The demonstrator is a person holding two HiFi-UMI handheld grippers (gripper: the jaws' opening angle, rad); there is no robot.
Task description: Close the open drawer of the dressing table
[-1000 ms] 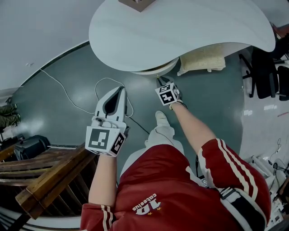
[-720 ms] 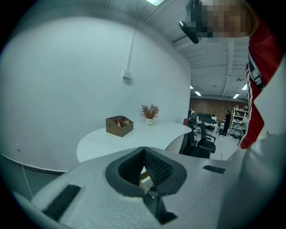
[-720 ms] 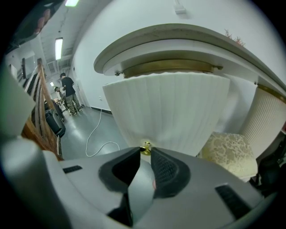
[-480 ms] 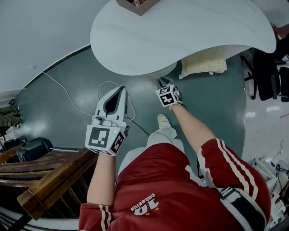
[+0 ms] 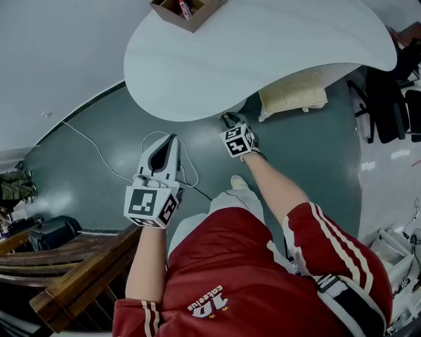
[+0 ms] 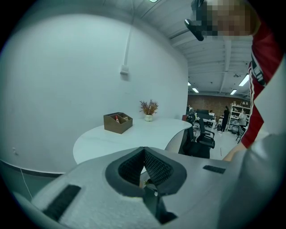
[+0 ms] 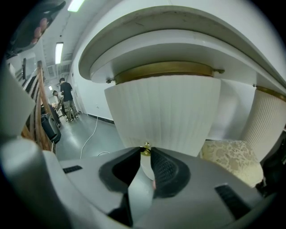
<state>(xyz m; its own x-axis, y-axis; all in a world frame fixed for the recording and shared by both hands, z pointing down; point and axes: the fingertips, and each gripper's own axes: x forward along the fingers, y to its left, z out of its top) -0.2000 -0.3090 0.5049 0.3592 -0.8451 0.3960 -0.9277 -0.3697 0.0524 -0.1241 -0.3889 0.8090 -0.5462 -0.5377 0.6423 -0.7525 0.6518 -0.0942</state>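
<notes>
The right gripper (image 7: 145, 151) pinches the brass knob (image 7: 145, 146) of the ribbed drawer (image 7: 165, 112), tucked under the near edge of the dressing table (image 5: 263, 46), probably to steer it shut; the left gripper (image 6: 143, 149), fingers pressed together on nothing, hangs aside, apparently unneeded.

Floor (image 5: 85, 164): broad bare stretch to the left of the left gripper (image 5: 173, 138). One white cable (image 5: 99, 139) trails across it and loops by that gripper's tip.

Tabletop (image 5: 263, 52): overhangs the right gripper (image 5: 227, 118) and closes the way upward. Its surface is bare apart from a wooden box (image 5: 187, 8) at the far edge.

Drawer front (image 7: 165, 112): ribbed, fills the way straight ahead of the right gripper. The brass knob (image 7: 145, 146) is pinched between the jaw tips.

Cushioned stool (image 5: 293, 92): near the right gripper on its right, tucked under the tabletop.

Wooden railing (image 5: 72, 263): bounds the left arm's outer side.

Office chairs (image 5: 388, 99): far right, well apart.
</notes>
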